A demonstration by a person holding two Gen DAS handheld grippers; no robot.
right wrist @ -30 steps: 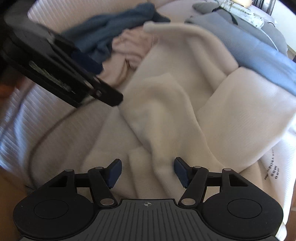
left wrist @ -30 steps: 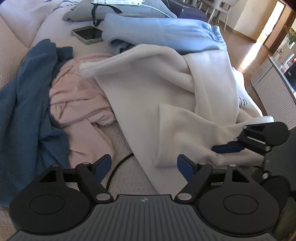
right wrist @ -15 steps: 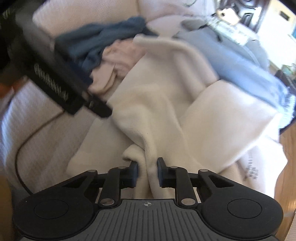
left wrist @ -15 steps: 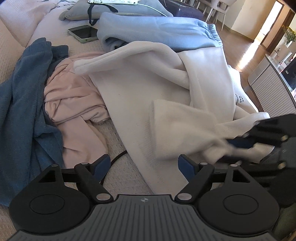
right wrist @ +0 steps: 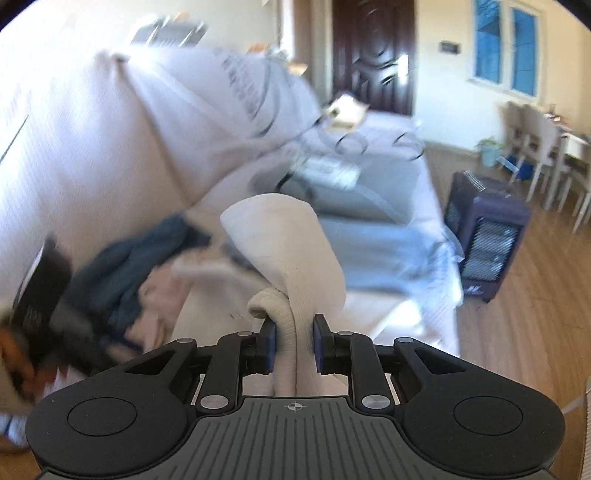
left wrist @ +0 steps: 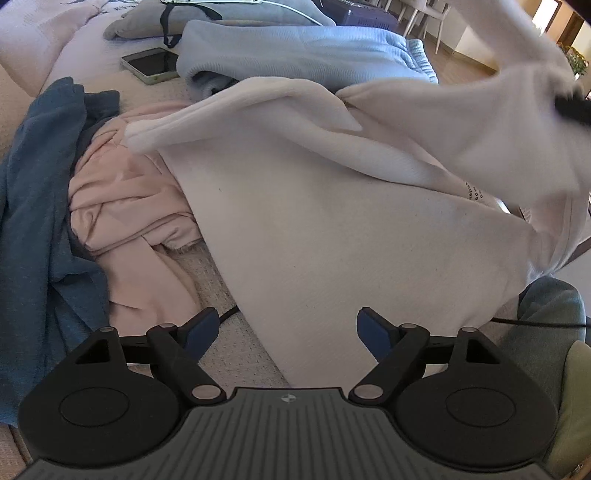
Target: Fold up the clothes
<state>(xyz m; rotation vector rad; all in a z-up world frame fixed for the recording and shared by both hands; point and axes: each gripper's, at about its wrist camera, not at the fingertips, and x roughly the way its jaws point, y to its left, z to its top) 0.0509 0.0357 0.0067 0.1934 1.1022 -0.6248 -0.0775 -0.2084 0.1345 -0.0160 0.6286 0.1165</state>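
Observation:
A cream sweatshirt lies spread over the sofa, its sleeve cuff pointing left. Its right part is lifted high in the air toward the upper right of the left wrist view. My right gripper is shut on a bunched fold of that cream sweatshirt, which stands up between the blue pads. Low over the near hem, my left gripper is open and holds nothing. A pink garment and a dark blue garment lie crumpled to the left.
A light blue sweatshirt and a phone lie further back on the sofa, with a grey cushion behind. A black cable runs under the hem. A dark heater stands on the wood floor at right.
My right gripper closed on the cream sweatshirt's fold and swung it up and to the right, unfolding the doubled part. The left gripper stayed open, barely moving.

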